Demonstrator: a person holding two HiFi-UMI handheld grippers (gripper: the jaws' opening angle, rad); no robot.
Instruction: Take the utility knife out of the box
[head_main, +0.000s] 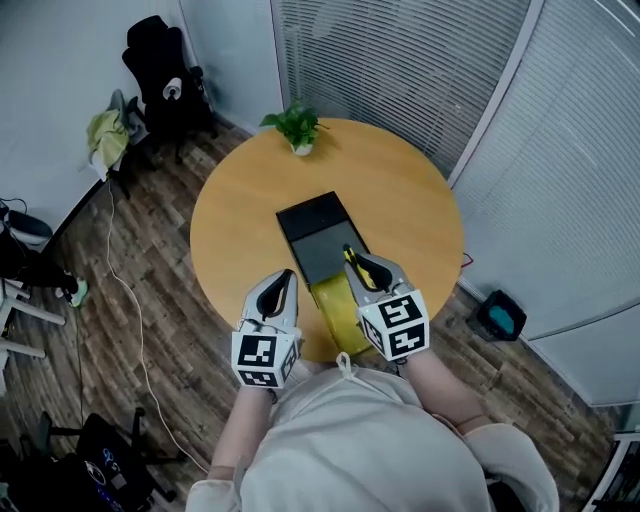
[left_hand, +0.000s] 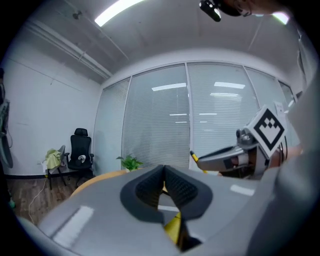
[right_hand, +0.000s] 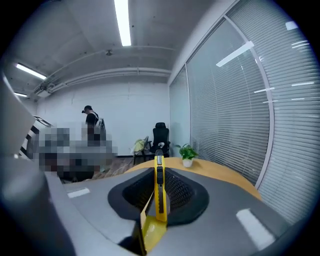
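Note:
My right gripper is shut on a yellow utility knife, held up above the near end of the open black box on the round wooden table. In the right gripper view the knife stands upright between the pads, its tip past the jaws. A yellow flat piece lies from the box toward the table's near edge, under that gripper. My left gripper hovers left of the box, its jaws closed together with nothing seen between them. The left gripper view also catches the right gripper from the side.
A small potted plant stands at the table's far edge. A black office chair and a cable are on the wooden floor to the left. Glass walls with blinds close off the far and right sides. A person stands far off.

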